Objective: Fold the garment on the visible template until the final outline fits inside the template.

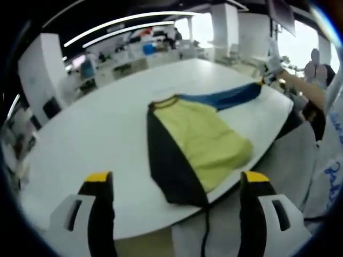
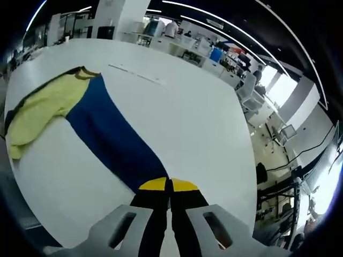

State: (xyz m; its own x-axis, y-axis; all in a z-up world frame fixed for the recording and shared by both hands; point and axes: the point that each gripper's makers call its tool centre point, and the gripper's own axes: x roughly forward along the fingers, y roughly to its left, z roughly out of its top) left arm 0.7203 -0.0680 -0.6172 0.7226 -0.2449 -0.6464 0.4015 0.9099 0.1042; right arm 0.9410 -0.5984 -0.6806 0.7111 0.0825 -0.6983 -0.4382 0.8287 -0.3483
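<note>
Left gripper view: left hand-held gripper (image 1: pixel 177 182) spread wide, yellow-tipped jaws far apart, nothing between them, raised over the near edge of the white table (image 1: pixel 96 134). Beyond it, the garment (image 1: pixel 195 144) — yellow body, black side panel, blue sleeve (image 1: pixel 230 97) — spread flat close to that edge, black lower corner just at the rim. Sleeve stretched out straight toward the far right corner of the table, with a person's arm (image 1: pixel 300 85) reaching in there; what grips the cuff too small to tell from here. Right gripper view: right hand-held gripper (image 2: pixel 169 186) pressed closed, yellow tips touching, pinched on the end of the blue sleeve (image 2: pixel 110 136), pulled taut in a long band across the table (image 2: pixel 187 112). Yellow body of the garment (image 2: pixel 43 104) at the far end of that band, near the table's edge, dark collar just visible. Faint pale outline (image 2: pixel 136 75) on the tabletop beyond the sleeve, apart from the cloth — whether a template, cannot tell. Office desks and chairs well behind the table.
</note>
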